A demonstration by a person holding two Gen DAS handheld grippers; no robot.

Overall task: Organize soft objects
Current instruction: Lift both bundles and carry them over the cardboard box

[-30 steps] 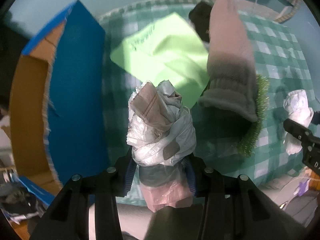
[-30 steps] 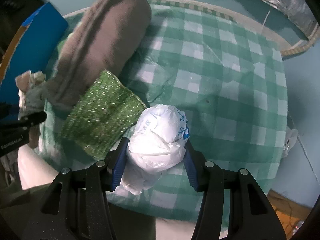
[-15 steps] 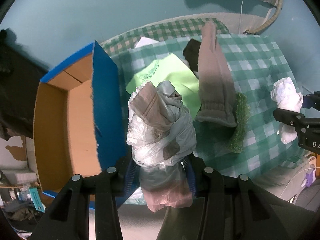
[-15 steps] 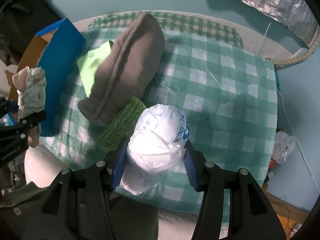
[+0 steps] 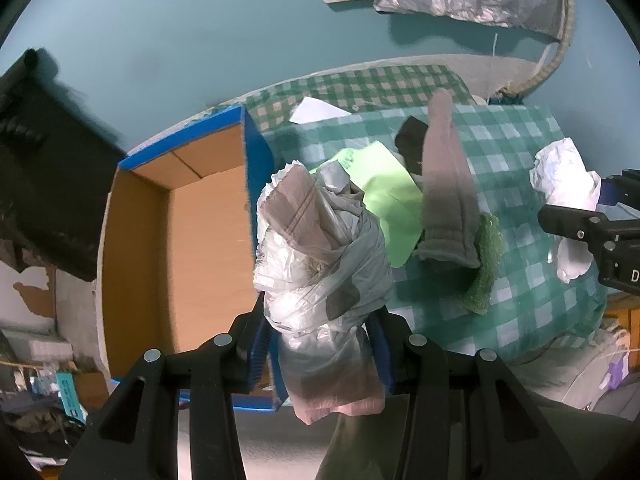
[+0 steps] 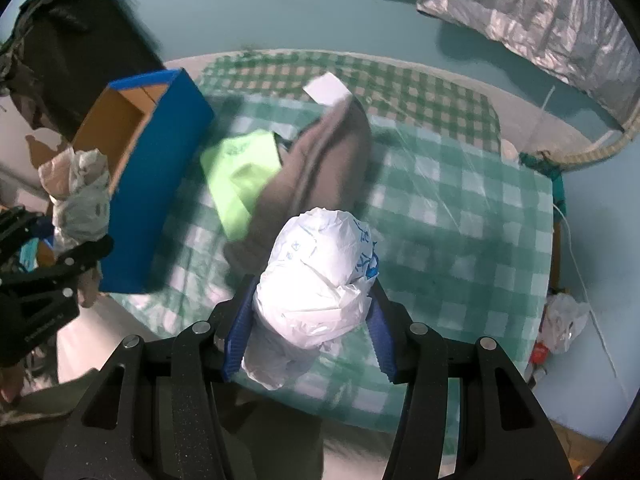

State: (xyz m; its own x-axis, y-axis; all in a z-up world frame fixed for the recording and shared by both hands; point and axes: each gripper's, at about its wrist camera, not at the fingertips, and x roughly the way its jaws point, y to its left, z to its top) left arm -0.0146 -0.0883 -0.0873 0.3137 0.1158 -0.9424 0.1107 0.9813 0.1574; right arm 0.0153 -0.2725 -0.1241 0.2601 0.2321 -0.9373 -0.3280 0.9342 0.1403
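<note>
**A:** Soft objects: where do they sit right now?

**B:** I have one in each tool. My left gripper (image 5: pixel 320 344) is clamped on a grey-and-pink plastic bag bundle (image 5: pixel 320 264), its blue pads pressed into both sides. My right gripper (image 6: pixel 308 336) is squeezed around a white plastic bag bundle (image 6: pixel 320 276) with blue print.

**A:** And the rest?

**B:** On the green checked cloth (image 6: pixel 460 216) lies a grey sock (image 5: pixel 448 196), partly covering a lime-green sheet (image 5: pixel 384 200) and a sparkly green cloth (image 5: pixel 486 264). Something black (image 5: pixel 412 136) peeks out beside the sock's far end; I can't tell what it is.

**A:** The box?

**B:** The blue cardboard box (image 5: pixel 184 240) stands open at the cloth's left edge, brown inside. My left bundle hangs just beside its blue wall in the left wrist view.
</note>
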